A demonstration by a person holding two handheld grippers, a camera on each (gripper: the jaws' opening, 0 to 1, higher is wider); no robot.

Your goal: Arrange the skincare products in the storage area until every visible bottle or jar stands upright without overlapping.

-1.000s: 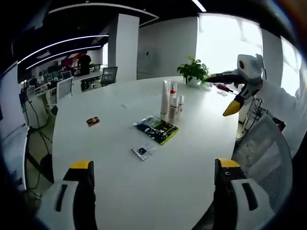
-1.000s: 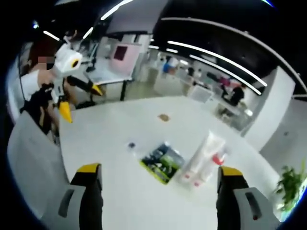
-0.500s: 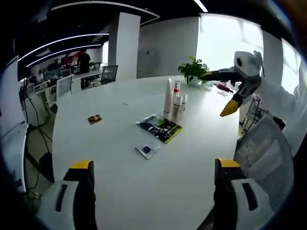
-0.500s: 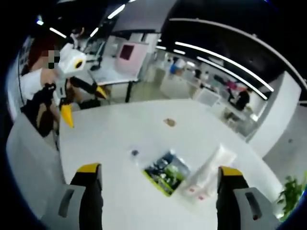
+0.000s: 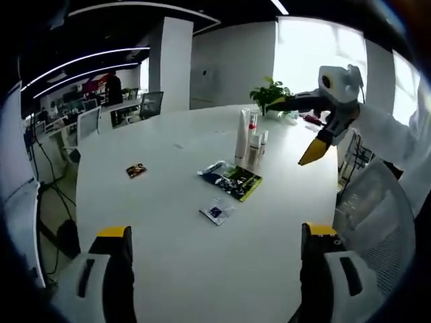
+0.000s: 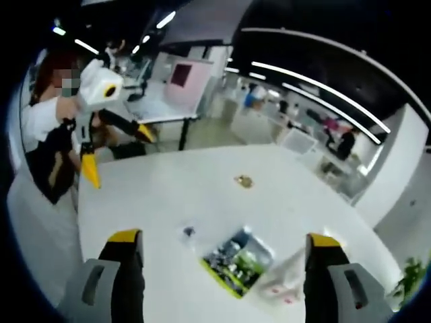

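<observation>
The right gripper (image 5: 306, 131) has swung closer to the bottles. Both the left gripper (image 5: 215, 235) and the right one are wide apart and hold nothing. Near the middle of the white table (image 5: 155, 202) stand one tall white tube (image 5: 241, 138) and about three small bottles (image 5: 254, 149). They look light, slippery and easy to tip, so grab the middles. One green packet (image 5: 232, 180) and two small sachets (image 5: 216, 212) lie flat.

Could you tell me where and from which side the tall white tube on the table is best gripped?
Probably grip the tall white tube around its mid body, since it stands upright. Come from its open left side in the left gripper view; smaller bottles stand close on its right.
</observation>
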